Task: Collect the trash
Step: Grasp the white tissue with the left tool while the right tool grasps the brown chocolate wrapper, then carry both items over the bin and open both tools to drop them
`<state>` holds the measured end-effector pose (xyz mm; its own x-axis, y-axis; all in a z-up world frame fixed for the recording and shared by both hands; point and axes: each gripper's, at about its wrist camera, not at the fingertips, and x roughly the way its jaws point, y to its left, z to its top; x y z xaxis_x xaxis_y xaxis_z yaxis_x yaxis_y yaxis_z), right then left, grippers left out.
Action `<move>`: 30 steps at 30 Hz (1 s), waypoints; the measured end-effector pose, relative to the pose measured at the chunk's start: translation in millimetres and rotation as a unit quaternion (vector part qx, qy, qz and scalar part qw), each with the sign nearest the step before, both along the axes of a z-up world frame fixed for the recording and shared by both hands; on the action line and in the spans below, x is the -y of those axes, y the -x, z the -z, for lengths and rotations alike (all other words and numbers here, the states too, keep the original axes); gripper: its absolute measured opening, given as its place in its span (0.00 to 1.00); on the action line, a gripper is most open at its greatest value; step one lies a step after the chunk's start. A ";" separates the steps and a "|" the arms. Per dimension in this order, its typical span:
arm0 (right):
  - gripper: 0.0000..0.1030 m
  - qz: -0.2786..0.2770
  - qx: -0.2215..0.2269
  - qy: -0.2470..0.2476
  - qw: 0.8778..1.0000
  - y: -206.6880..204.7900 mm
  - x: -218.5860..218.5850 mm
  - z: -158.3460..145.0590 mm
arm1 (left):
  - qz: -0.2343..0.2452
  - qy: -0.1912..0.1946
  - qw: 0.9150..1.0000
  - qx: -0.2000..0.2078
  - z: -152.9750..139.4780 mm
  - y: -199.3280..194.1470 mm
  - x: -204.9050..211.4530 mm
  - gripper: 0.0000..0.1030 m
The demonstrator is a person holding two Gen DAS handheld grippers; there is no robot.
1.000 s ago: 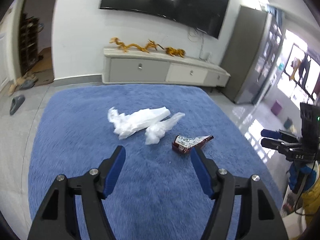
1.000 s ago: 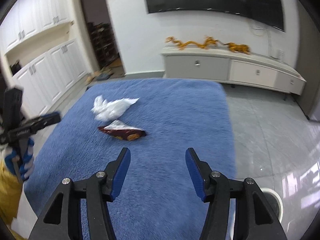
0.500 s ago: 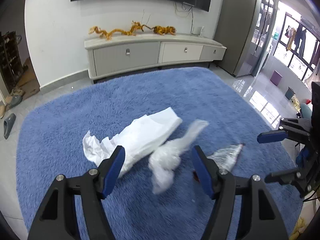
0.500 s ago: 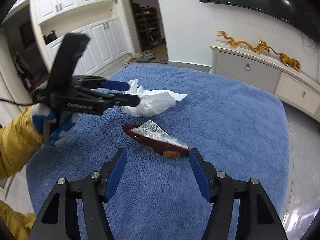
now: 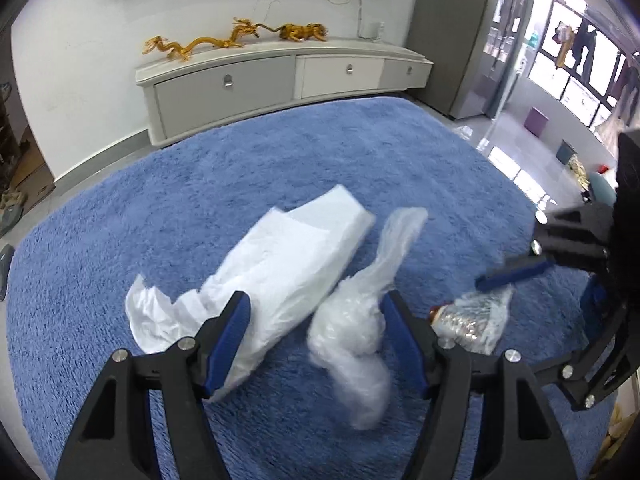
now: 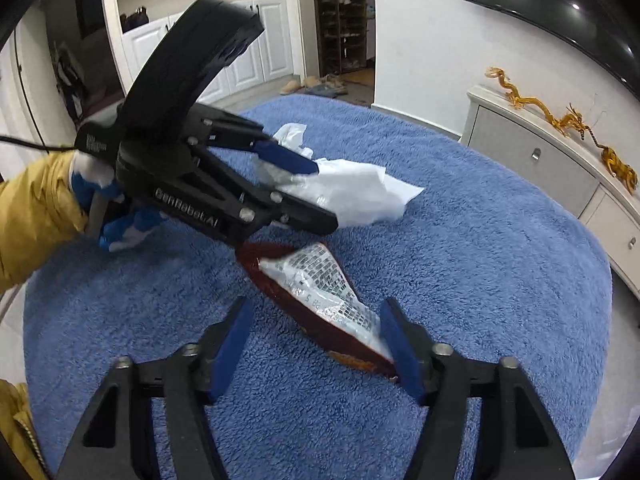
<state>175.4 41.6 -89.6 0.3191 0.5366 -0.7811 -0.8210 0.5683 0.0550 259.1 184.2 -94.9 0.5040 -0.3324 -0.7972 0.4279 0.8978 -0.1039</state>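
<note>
Three pieces of trash lie close together on the blue rug (image 5: pixel 400 168): a flat white plastic bag (image 5: pixel 280 276), a crumpled clear plastic bag (image 5: pixel 360 320) just to its right, and a dark red snack wrapper (image 6: pixel 320 300) with a silver printed face.

The left hand-held gripper (image 5: pixel 316 336) hangs low over the rug with its fingers spread wide; in its own view the clear bag sits between the blue pads, close to the right one, while the left pad overlaps the near edge of the white bag. Whether either pad touches the plastic cannot be told.

The right hand-held gripper (image 6: pixel 316 344) is spread as well, and its view shows the wrapper lying lengthwise between the fingers, its near end against the right pad. The left view shows only a shiny end of that wrapper (image 5: pixel 472 320), under the other gripper's blue finger.

Only the right view shows the person's gloved hand (image 6: pixel 104 208) and yellow sleeve (image 6: pixel 36 216), with white cupboards (image 6: pixel 256 60) beyond. Only the left view shows the bright window (image 5: pixel 580 60). Both show the low cabinet (image 5: pixel 280 80) carrying golden dragon figures (image 5: pixel 208 40) at the far side.
</note>
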 end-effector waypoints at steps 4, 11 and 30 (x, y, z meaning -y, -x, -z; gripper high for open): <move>0.35 0.002 0.003 0.015 1.000 -1.5 0.7 5.1 | -0.015 -0.008 1.000 0.005 2.1 -2.4 -2.1 0.43; 0.24 0.024 -0.005 0.003 1.000 -2.6 13.0 2.5 | -0.025 -0.004 0.999 0.020 -0.4 6.2 -3.9 0.28; 0.17 0.107 0.006 -0.079 0.991 79.2 78.1 -62.2 | 0.018 0.051 0.996 0.071 -97.8 126.8 25.9 0.27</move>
